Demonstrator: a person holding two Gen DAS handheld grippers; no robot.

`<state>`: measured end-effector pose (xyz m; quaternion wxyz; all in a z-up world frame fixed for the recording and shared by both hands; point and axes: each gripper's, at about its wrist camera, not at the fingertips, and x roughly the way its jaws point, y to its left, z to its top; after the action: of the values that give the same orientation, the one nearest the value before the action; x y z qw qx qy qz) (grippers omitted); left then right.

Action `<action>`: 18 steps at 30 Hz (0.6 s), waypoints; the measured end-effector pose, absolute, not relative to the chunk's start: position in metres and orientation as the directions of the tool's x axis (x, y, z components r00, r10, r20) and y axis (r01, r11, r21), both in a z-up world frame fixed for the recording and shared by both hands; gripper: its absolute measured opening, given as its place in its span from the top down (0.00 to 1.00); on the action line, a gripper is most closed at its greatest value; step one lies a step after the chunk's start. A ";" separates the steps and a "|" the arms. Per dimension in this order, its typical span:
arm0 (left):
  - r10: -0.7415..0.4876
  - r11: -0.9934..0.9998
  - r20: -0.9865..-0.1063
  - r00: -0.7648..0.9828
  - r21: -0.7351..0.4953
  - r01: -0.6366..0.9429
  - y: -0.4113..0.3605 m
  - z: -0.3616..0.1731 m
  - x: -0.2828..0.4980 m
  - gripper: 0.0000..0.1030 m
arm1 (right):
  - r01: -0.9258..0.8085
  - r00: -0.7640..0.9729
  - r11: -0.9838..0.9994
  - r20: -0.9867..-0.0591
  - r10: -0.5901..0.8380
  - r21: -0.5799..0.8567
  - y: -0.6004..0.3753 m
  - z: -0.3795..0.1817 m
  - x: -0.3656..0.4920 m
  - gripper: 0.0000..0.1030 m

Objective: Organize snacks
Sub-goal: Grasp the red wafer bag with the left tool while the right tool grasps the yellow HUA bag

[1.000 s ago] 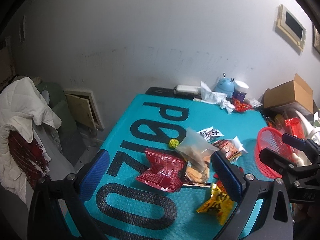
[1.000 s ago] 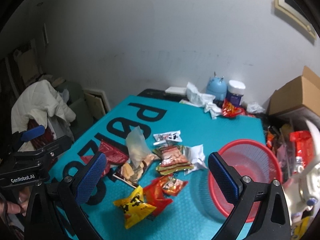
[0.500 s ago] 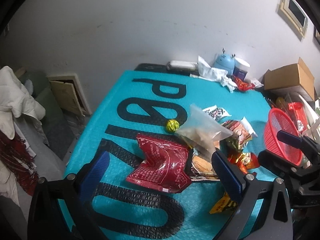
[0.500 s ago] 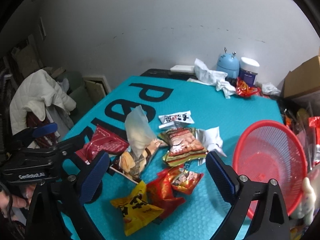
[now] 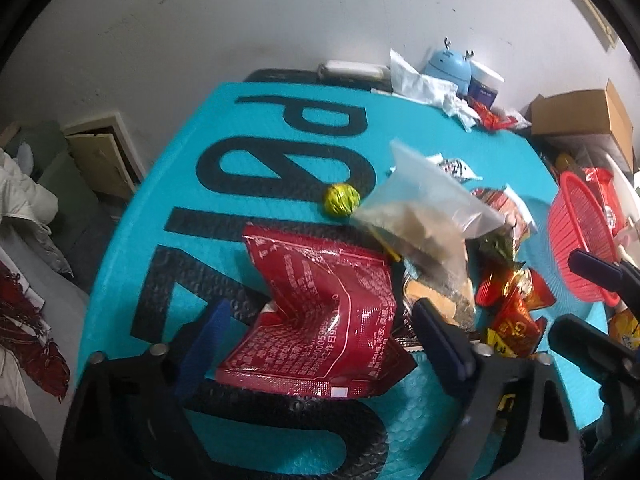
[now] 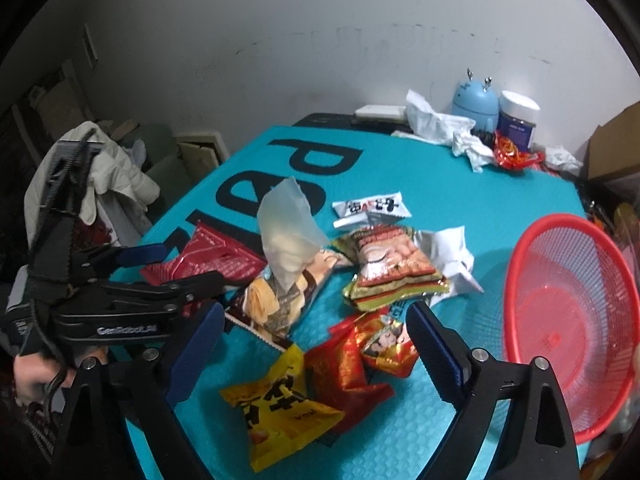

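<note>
Black claw (image 5: 320, 340) – blue pads, silver screws

Both wrist cameras looked steeply down along their own fingers at the teal mat (image 5: 256, 128). The left view sat close over the dark red packet (image 5: 320, 312); the right view, farther right, faced the red basket (image 6: 576, 316). Both shared the snack pile (image 6: 340, 280).

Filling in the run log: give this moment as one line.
left gripper: closing, red packet between jaws, not gripped | right gripper: open, over foil packets | basket: empty
</note>
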<state>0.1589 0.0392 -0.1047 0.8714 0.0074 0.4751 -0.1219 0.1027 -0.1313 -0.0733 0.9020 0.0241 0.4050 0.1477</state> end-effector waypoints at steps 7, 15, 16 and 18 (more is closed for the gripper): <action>-0.249 0.951 -0.813 0.527 -0.103 0.291 0.035 -0.106 0.142 0.39 | -0.228 0.607 0.958 -0.744 0.280 0.175 -0.134 -0.082 0.087 0.15; -0.271 0.943 -0.819 0.506 -0.121 0.308 0.041 -0.104 0.110 0.39 | -0.228 0.556 0.947 -0.768 0.317 0.225 -0.135 -0.095 0.065 0.26; -0.278 0.942 -0.819 0.501 -0.131 0.308 0.043 -0.105 0.106 0.39 | -0.228 0.549 0.947 -0.774 0.315 0.224 -0.134 -0.098 0.063 0.28; -0.284 0.942 -0.820 0.496 -0.142 0.305 0.047 -0.105 0.100 0.39 | -0.229 0.541 0.947 -0.780 0.315 0.224 -0.132 -0.101 0.062 0.30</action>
<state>0.0998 0.0472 -0.1049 0.8649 0.0108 0.4722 -0.1702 0.0620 -0.1322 -0.1010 0.8765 0.0475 0.4532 0.1554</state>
